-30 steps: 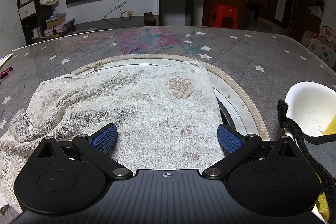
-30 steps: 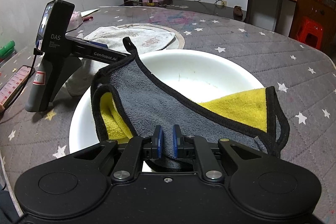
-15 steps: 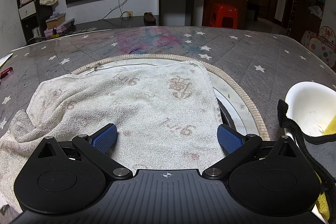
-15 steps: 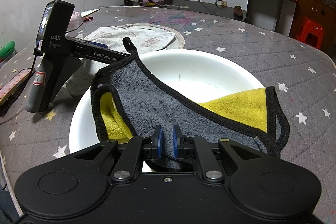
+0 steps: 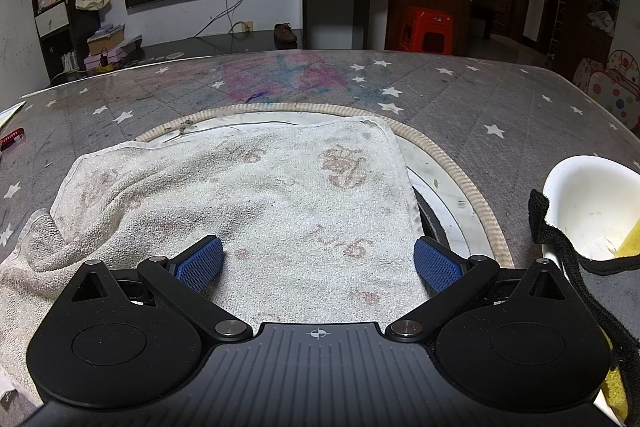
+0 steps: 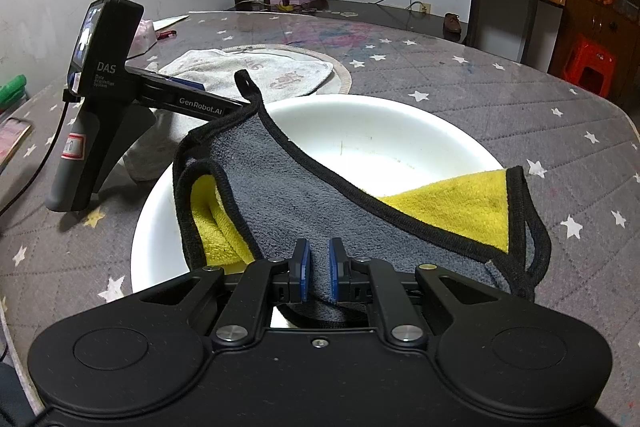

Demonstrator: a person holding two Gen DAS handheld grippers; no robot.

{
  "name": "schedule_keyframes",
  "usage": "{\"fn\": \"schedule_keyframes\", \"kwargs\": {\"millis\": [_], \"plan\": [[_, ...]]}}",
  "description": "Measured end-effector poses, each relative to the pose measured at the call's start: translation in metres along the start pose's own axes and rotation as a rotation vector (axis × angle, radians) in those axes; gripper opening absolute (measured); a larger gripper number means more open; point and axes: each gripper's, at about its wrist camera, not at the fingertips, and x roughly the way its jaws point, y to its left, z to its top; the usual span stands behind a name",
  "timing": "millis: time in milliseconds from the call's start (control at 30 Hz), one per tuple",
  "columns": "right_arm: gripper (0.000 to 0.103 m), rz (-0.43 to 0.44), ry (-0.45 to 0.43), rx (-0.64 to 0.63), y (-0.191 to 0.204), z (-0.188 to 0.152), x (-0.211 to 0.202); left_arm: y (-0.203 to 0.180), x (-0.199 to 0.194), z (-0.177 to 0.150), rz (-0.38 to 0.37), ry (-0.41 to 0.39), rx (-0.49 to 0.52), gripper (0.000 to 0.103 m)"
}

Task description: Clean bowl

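A large white bowl (image 6: 384, 139) sits on the table; its rim also shows at the right of the left wrist view (image 5: 576, 179). A grey and yellow cloth with black trim (image 6: 304, 199) is draped over the bowl's near side. My right gripper (image 6: 318, 269) is shut on the cloth's near edge. My left gripper (image 5: 318, 261) is open and empty, resting over a white towel (image 5: 248, 195). The left gripper's body (image 6: 108, 99) stands left of the bowl in the right wrist view.
The white towel lies on a round mat with a rope edge (image 5: 468, 187). The table has a grey star-patterned cover (image 6: 480, 83). A red pen (image 5: 10, 138) lies at the far left. A phone (image 6: 12, 143) and papers lie at the left edge.
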Motion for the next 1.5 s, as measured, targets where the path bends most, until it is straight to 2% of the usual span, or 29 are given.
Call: {"fn": "schedule_keyframes", "kwargs": {"millis": [467,633,1000,1500], "plan": [[0.012,0.005,-0.019,0.019,-0.0025,-0.0027,-0.0023,-0.0003,0.0002,0.0001,0.0,0.0,0.0,0.103],[0.017,0.02,-0.032,0.029,-0.0042,-0.0042,-0.0028,-0.0003,0.0003,0.0001,0.0,0.0,0.0,0.103],[0.017,0.039,-0.057,0.028,-0.0082,-0.0086,-0.0054,-0.0001,0.0003,0.0001,0.0,0.0,0.0,0.103],[0.018,0.039,-0.046,0.035,-0.0066,-0.0061,-0.0035,0.0005,-0.0003,0.0,0.0,0.0,0.0,0.103]]}}
